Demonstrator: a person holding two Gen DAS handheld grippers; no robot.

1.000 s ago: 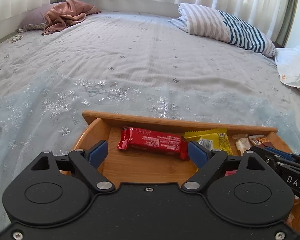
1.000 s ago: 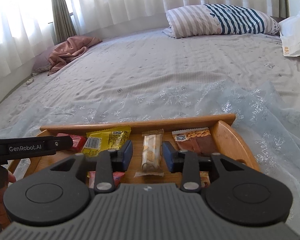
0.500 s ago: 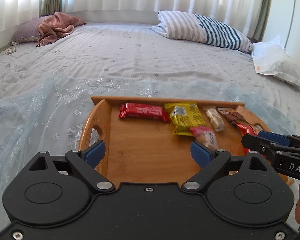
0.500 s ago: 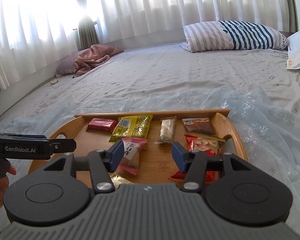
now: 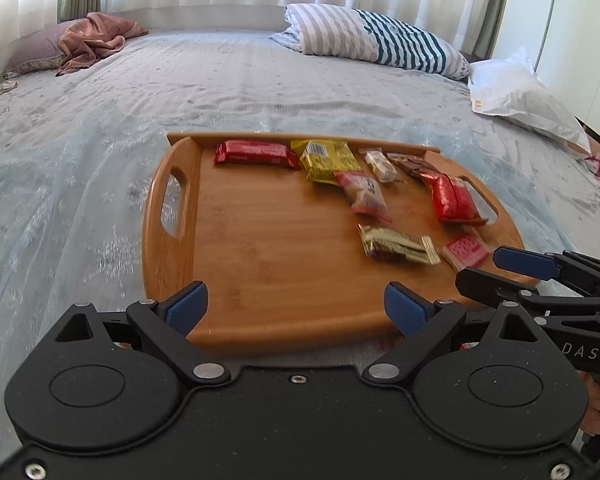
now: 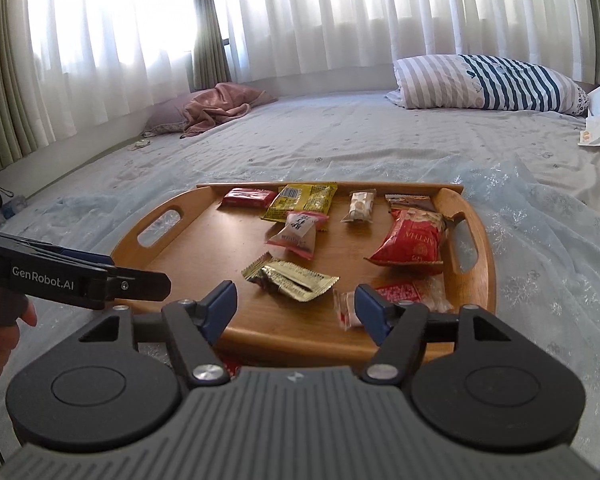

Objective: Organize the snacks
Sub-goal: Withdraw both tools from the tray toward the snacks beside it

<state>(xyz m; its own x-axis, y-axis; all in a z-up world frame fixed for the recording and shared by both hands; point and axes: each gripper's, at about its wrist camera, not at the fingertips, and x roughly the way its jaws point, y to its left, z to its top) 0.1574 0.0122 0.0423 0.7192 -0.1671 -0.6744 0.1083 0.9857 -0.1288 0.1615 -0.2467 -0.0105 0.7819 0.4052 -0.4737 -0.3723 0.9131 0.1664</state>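
- Pulled back from the tray [image 5: 172, 240] since a second ago; left gripper [image 5: 296, 308] jaws apart, just opening, empty.
- Right gripper [image 6: 296, 308] likewise, jaws just opening, empty.
- Snacks [image 6: 290, 280] on tray, front ones scattered (probably some sorting left).

The left gripper [image 5: 296, 312] tips down, its blue pads far apart with nothing held; its jaws just opened more. The right gripper [image 6: 296, 312] beside it has just opened too, and holds nothing
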